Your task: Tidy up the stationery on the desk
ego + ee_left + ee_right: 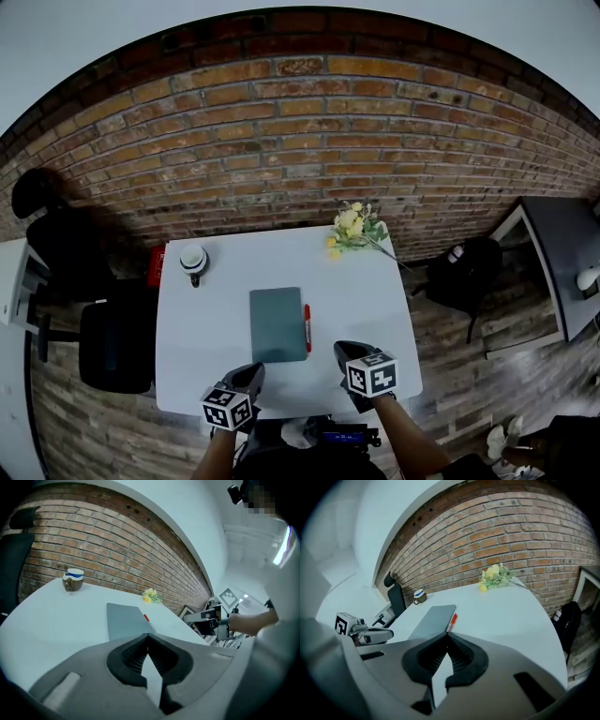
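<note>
A grey-green notebook (277, 324) lies flat in the middle of the white table (206, 319). A red pen (307, 327) rests along its right edge. Both show again in the left gripper view, notebook (124, 619) and pen (146, 618), and in the right gripper view, notebook (433, 618) and pen (452, 622). My left gripper (253, 372) hovers at the table's near edge, just short of the notebook's near left corner. My right gripper (347, 350) is to the right of the pen. Each has its jaws closed tip to tip with nothing between them.
A mug (193, 260) stands at the table's far left and a bunch of yellow flowers (354, 228) at its far right. A black office chair (117, 347) is left of the table, a black backpack (466, 272) on the floor to the right. A brick wall stands behind.
</note>
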`<state>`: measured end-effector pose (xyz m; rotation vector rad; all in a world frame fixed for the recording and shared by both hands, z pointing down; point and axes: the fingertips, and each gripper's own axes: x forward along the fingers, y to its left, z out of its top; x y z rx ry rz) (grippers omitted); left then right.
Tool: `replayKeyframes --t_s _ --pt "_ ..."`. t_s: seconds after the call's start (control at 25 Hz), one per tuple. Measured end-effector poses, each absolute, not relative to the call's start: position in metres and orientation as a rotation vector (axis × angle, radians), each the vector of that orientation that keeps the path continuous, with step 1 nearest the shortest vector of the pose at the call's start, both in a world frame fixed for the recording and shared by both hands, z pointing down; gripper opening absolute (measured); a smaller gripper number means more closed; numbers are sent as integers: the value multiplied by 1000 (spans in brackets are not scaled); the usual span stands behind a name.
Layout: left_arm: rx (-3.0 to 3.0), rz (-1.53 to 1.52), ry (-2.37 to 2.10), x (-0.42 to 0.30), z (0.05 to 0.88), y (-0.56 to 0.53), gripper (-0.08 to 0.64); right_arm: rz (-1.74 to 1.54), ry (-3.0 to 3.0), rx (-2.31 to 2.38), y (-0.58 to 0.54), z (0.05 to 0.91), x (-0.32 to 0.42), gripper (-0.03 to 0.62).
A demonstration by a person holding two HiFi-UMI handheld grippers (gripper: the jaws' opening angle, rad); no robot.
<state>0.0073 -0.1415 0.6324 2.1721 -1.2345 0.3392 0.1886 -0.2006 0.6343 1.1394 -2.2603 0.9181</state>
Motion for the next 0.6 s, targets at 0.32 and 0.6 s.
replayKeyframes --t_s 0.32,0.6 --pt "2225 442 -1164 29 644 -103 12 702 -2360 1180 -153 609 201 9" --pt "2370 439 -1131 10 620 -78 12 652 -2351 1251 -109 601 179 9"
